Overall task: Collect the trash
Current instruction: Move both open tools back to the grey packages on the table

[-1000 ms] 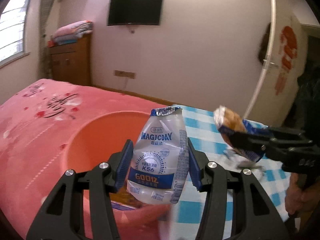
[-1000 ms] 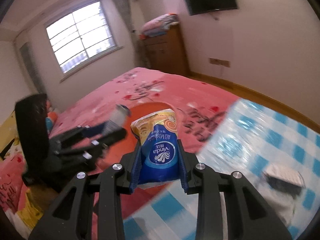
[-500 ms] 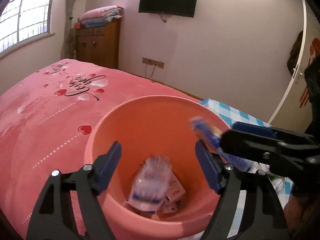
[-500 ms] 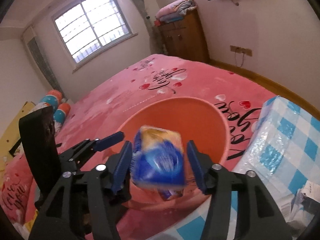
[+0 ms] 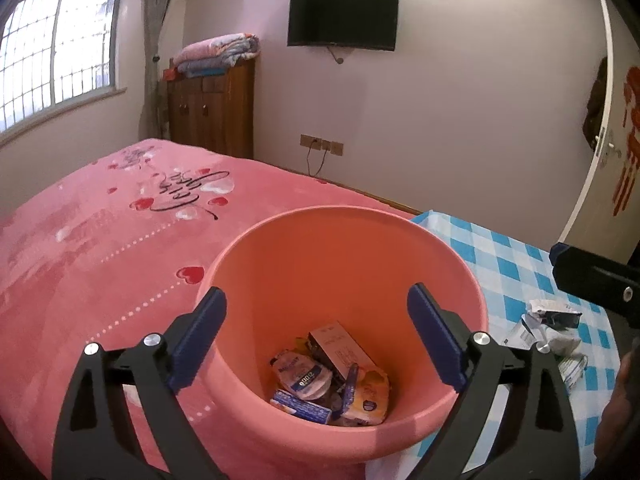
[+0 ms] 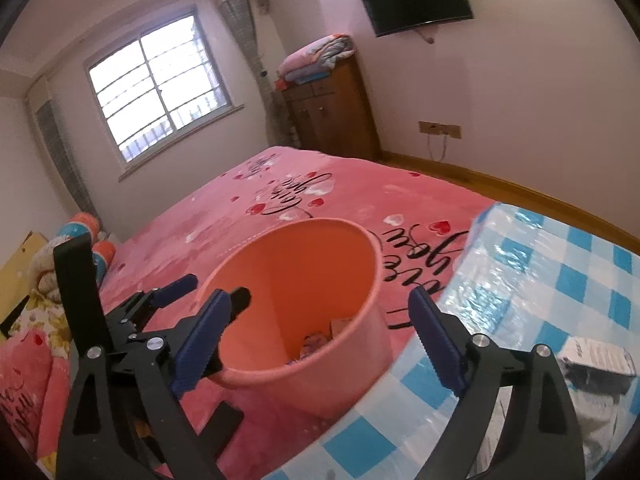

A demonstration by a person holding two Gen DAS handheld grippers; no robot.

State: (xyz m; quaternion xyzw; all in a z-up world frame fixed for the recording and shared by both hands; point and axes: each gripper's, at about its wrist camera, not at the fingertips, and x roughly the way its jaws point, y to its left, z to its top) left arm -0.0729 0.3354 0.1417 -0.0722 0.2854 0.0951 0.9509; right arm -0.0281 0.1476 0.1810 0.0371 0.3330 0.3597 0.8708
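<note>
Two claws poised over an orange plastic bucket (image 5: 348,256) on a pink bed (image 5: 100,240), both with jaws opening and nothing between the blue pads. Left claw (image 5: 316,336) aimed straight into the bucket's mouth, released. Right claw (image 6: 316,332) likewise released, angled toward the same bucket (image 6: 304,264) from the checked side. Collected trash lying at the bucket's bottom: a clear milk pouch (image 5: 304,376) with blue print, a tan carton (image 5: 340,348) leaning above it, a yellow and blue wrapper (image 5: 368,396) just beside, and a blue and white packet (image 5: 300,400) nearest the lens. More crumpled wrappers (image 5: 552,328) still loose on the blue-and-white checked cloth (image 5: 500,256) to the right of the bucket, well apart from both claws. Wall-mounted television (image 5: 342,16) and wooden cabinet (image 5: 212,112) topped with folded blankets (image 5: 216,54) in the background, barred window (image 6: 160,92) at left.
</note>
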